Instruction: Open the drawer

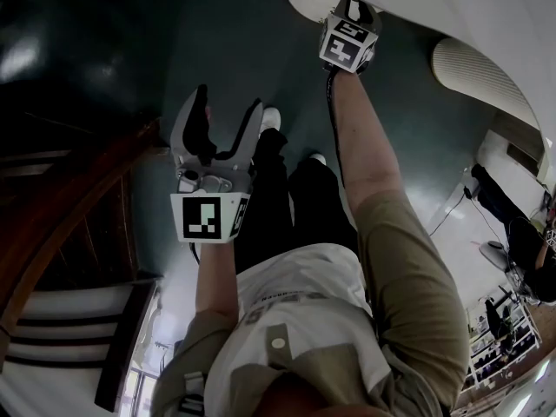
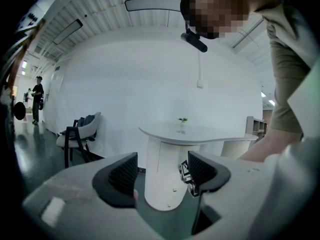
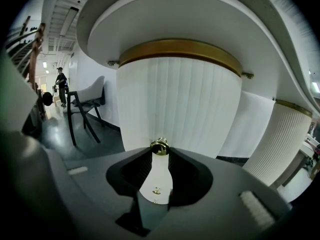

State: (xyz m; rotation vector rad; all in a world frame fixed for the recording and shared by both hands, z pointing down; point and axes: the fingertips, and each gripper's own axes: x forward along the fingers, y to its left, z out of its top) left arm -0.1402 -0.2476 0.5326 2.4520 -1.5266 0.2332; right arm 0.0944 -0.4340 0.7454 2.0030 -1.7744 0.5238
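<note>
Grab step looks done: right gripper point(image 3: 160, 155) pinched narrow on gold knob point(image 3: 159, 145) of white drawer front point(image 3: 182, 104) under table point(image 3: 210, 19). Left gripper point(image 1: 228, 102) wide, empty (hangs in air). Next: pull straight back, slow.

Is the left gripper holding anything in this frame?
No: the left gripper has its jaws apart, and only the distant white table shows between them.

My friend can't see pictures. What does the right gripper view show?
The right gripper pinches a small gold knob on a white ribbed cabinet under a round tabletop. A chair stands to the left on the dark floor.
</note>
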